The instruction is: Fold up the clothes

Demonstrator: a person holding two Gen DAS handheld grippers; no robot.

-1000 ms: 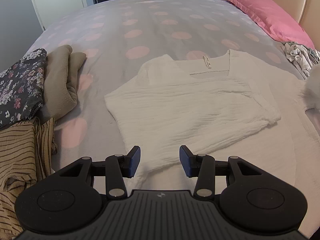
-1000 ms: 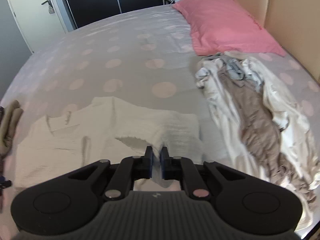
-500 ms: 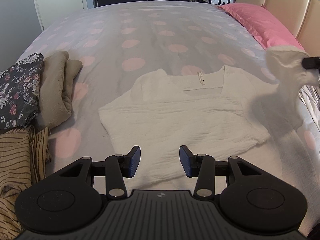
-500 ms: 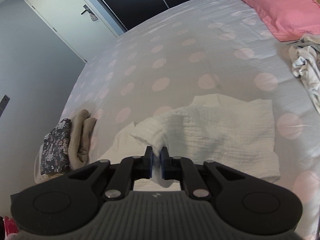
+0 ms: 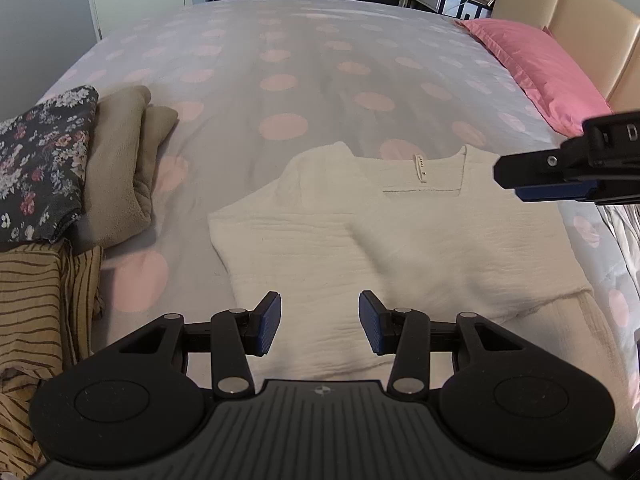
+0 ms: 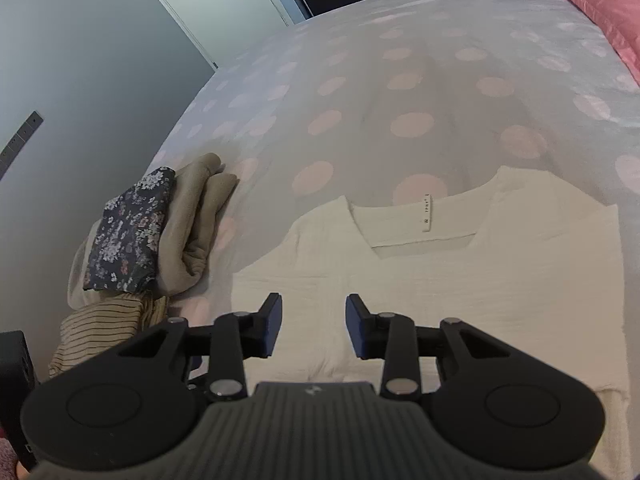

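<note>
A white crinkled top (image 5: 384,240) (image 6: 460,280) lies flat on the polka-dot bed, neckline and label facing away, both sides folded in over its middle. My left gripper (image 5: 319,322) hovers open above the top's near hem, nothing between its fingers. My right gripper (image 6: 313,326) is open too, low over the folded top's middle. In the left wrist view the right gripper (image 5: 516,184) reaches in from the right edge, above the top's right shoulder.
Folded clothes are stacked at the bed's left edge: a dark floral piece (image 5: 36,164), a beige one (image 5: 124,160) and a tan striped one (image 5: 36,300). A pink pillow (image 5: 540,64) lies against the headboard (image 5: 588,28). The bedspread (image 5: 280,60) stretches beyond the top.
My right gripper carried the top's right sleeve up and across to the left, laid it over the body and opened. The left gripper stayed open and pulled back slightly.
</note>
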